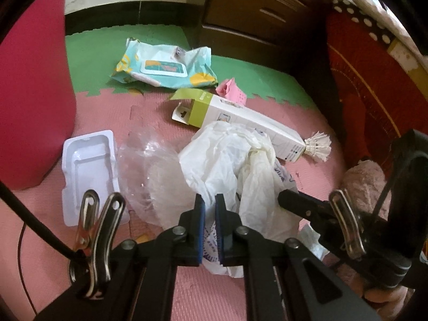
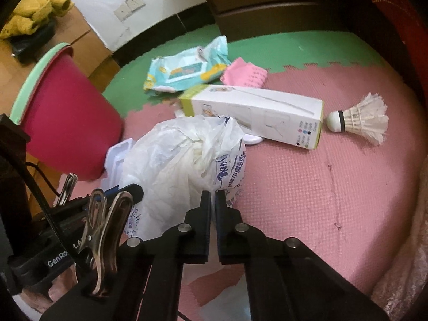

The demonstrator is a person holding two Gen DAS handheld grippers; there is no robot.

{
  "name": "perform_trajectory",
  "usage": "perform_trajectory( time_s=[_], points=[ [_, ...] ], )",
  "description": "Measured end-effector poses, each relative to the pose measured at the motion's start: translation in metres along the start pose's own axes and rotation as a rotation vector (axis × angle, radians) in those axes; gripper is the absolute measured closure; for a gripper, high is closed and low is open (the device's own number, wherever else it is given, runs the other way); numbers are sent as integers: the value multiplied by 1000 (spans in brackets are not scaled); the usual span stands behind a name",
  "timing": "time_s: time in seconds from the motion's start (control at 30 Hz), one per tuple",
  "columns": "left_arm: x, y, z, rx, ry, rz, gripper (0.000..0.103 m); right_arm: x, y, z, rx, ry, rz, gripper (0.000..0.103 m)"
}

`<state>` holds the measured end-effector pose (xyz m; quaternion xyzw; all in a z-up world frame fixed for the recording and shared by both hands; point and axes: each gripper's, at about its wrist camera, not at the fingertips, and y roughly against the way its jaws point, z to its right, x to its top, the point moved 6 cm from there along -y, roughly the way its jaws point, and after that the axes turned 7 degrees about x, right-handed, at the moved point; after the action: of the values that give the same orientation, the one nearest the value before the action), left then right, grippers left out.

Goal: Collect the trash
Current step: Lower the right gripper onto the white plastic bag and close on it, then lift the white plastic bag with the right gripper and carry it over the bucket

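A crumpled white plastic bag point(image 1: 227, 160) with blue print lies on the pink floor mat; it also shows in the right wrist view point(image 2: 182, 160). My left gripper point(image 1: 210, 203) is shut on the bag's near edge. My right gripper point(image 2: 212, 200) is shut on the bag's other side; its black fingertips point(image 1: 287, 198) reach in from the right in the left wrist view. A white and green carton point(image 2: 254, 109), a wipes pack point(image 2: 184, 71), pink paper point(image 2: 244, 76), a shuttlecock point(image 2: 358, 119), a white plastic tray point(image 1: 88, 171) and a clear plastic bag point(image 1: 152, 171) lie around.
A red bin point(image 2: 67, 117) with a pale green rim stands at the left, also in the left wrist view point(image 1: 32, 93). Brown drawers point(image 1: 254, 16) stand behind the green mat. A red cloth point(image 1: 369, 80) hangs at the right. A pink plush thing point(image 1: 366, 184) lies by it.
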<state>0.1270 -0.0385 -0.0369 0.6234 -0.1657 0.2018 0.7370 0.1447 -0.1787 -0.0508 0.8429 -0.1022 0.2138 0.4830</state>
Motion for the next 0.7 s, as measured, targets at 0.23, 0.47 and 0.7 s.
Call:
perform_trajectory(
  time_s=[0.23, 0.47, 0.7],
  points=[
    [3, 28, -3, 3, 14, 48, 96, -1, 15, -15, 41, 10, 33, 99],
    [3, 59, -10, 16, 28, 96, 96, -3, 33, -39, 61, 51, 66, 99],
    [-2, 82, -20, 31, 55, 109, 96, -5, 52, -57, 91, 58, 97, 99]
  ],
)
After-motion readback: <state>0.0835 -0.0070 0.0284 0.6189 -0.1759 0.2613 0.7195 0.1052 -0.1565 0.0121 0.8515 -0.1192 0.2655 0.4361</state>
